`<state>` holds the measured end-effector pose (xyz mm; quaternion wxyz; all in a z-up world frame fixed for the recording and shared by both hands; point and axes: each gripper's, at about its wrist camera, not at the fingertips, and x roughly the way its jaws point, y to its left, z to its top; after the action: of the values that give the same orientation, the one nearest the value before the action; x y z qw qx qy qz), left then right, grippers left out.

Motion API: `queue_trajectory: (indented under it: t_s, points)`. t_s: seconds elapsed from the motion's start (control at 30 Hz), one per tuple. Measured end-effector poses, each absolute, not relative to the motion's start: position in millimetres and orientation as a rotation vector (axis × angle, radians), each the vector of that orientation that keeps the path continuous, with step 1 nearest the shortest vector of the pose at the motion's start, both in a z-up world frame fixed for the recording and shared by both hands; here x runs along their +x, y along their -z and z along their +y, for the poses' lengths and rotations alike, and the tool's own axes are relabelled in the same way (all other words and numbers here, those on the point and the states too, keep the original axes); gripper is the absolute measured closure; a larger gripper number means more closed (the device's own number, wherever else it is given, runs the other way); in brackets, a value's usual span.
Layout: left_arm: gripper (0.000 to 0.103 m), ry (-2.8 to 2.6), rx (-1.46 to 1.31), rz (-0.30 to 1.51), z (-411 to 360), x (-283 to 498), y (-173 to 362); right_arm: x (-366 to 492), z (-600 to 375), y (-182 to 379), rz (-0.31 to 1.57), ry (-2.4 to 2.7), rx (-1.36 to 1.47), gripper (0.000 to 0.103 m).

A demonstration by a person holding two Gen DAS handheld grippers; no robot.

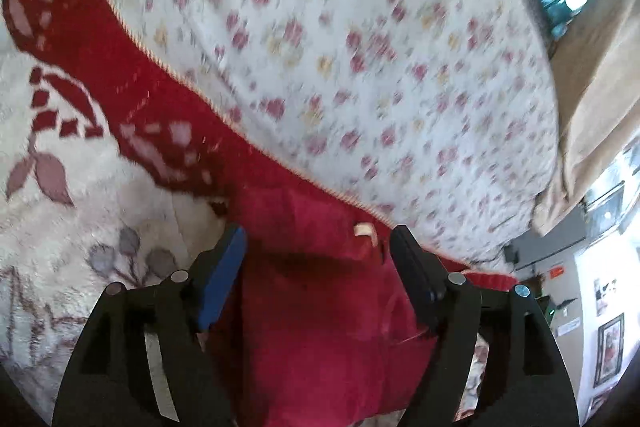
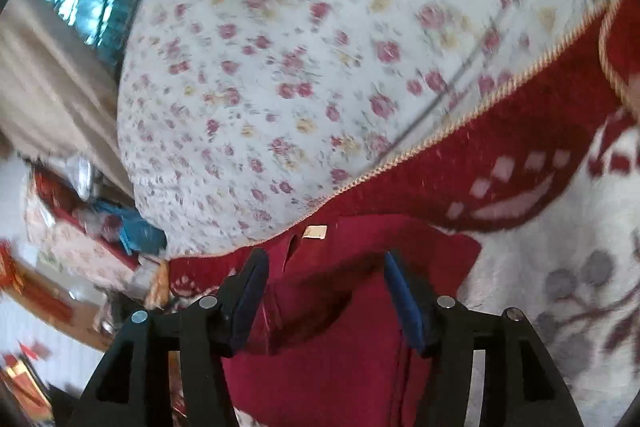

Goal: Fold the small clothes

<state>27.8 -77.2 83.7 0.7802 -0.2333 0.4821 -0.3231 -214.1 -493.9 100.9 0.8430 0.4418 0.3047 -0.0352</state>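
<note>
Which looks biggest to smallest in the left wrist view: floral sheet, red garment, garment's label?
1. Floral sheet, filling most of the frame.
2. Red garment, between the open fingers of the left gripper; it is nearest the lens, so its apparent size is inflated.
3. Garment's label, a small pale tab.

No readable text anywhere. Small cream sewn-in label [image 2: 315, 231] on dark red fleece garment [image 2: 332, 347]: blurred, no letters legible. Small orange sign [image 1: 557, 271] on far white wall: too small, blurred to read.
</note>
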Motion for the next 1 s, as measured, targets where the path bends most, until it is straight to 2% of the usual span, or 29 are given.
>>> queue_trajectory:
  t_s: [0.13, 0.3, 0.43, 0.73, 0.9, 1.0]
  points:
    - [0.028, 0.71, -0.402, 1.047, -83, 17, -87, -210, -459, -115, 0.697, -0.029, 0.8, 0.048]
    - [0.028, 0.835, -0.27, 1.071, -101, 0, -93, -190, -421, -107, 0.815, -0.056, 0.628, 0.048]
    - [0.028, 0.902, -0.141, 1.03, -108, -11, -104, -187, -415, -96, 0.871, -0.124, 0.628, 0.048]
    - [0.028, 1.011, 0.05, 1.095, -140, -31, -89, -174, -418, -64, 0.936, -0.048, 0.56, 0.048]
    - [0.028, 0.885, -0.016, 1.124, -158, -8, -66, -150, -425, -66, 0.88, -0.001, 0.555, 0.048]
    - [0.028, 0.735, -0.232, 1.099, -147, 30, -52, -127, -443, -65, 0.825, 0.059, 0.61, 0.047]
